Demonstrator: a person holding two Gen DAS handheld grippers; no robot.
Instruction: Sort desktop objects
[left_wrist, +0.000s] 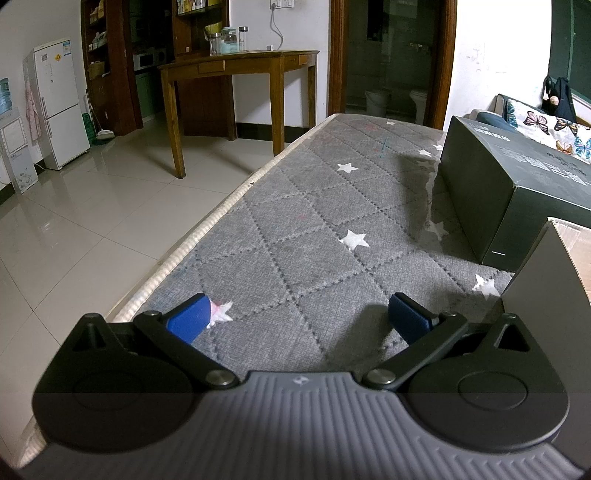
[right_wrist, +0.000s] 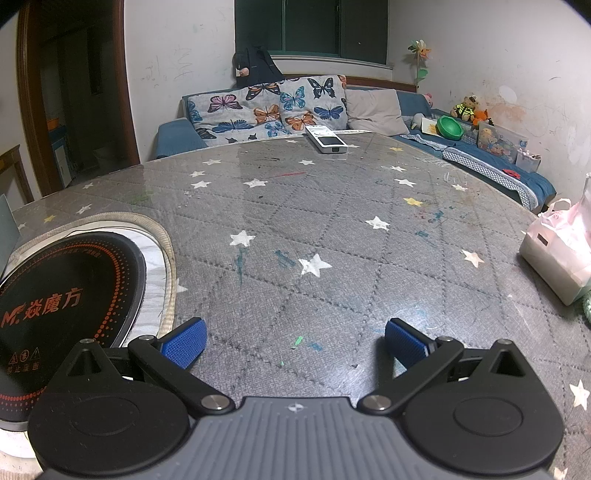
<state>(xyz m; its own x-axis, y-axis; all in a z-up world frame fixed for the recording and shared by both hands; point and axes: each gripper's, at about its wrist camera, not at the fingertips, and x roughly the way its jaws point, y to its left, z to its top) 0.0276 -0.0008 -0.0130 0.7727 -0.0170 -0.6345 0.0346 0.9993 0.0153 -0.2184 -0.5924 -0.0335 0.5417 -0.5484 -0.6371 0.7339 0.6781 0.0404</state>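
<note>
- Left wrist view: the left gripper (left_wrist: 297, 317) is held wide open and empty, low over the star-patterned table cover (left_wrist: 314, 221); a dark box (left_wrist: 517, 177) and a cardboard box (left_wrist: 554, 273) are seen just to its right, probably as bins.
- Right wrist view: the right gripper (right_wrist: 295, 341) is likewise spread and empty, apparently readied for a pick.
- A remote control (right_wrist: 327, 139) is seen at the far edge, a tissue pack (right_wrist: 557, 251) at the right, an induction hob (right_wrist: 62, 306) beside the left finger.
</note>
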